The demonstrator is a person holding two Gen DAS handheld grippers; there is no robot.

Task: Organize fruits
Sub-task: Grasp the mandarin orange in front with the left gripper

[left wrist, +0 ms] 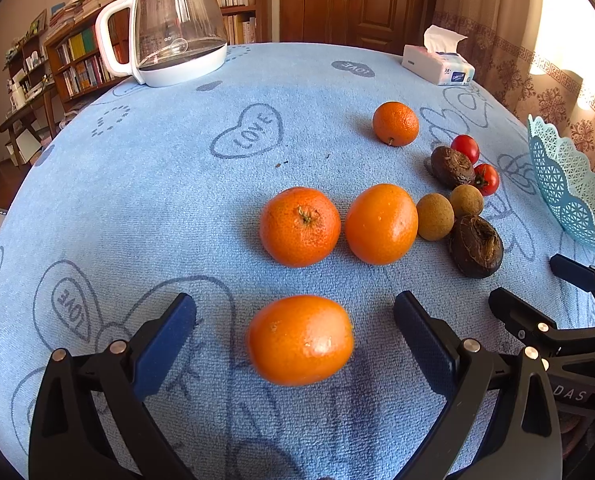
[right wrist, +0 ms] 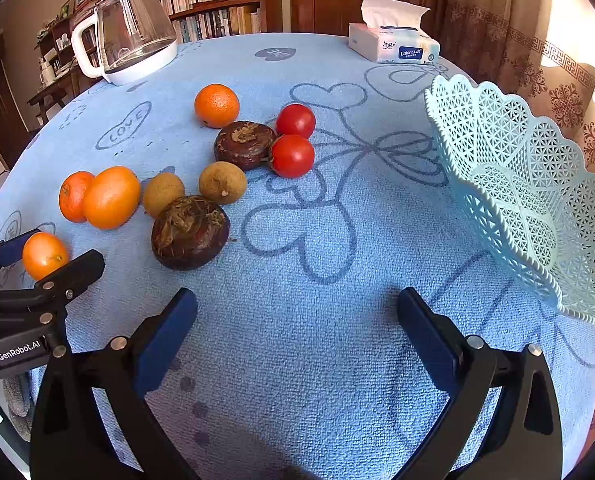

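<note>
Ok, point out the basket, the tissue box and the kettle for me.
basket (right wrist: pixel 529 184): right wrist view, on its lattice wall.
tissue box (right wrist: pixel 393 46): right wrist view, on its front face.
kettle (left wrist: pixel 177 16): left wrist view, on its glass body.

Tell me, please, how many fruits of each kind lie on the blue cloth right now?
Oranges: 4
Red tomatoes: 2
Tan round fruits: 2
Dark brown fruits: 2
Total: 10, none in the basket yet.
</note>
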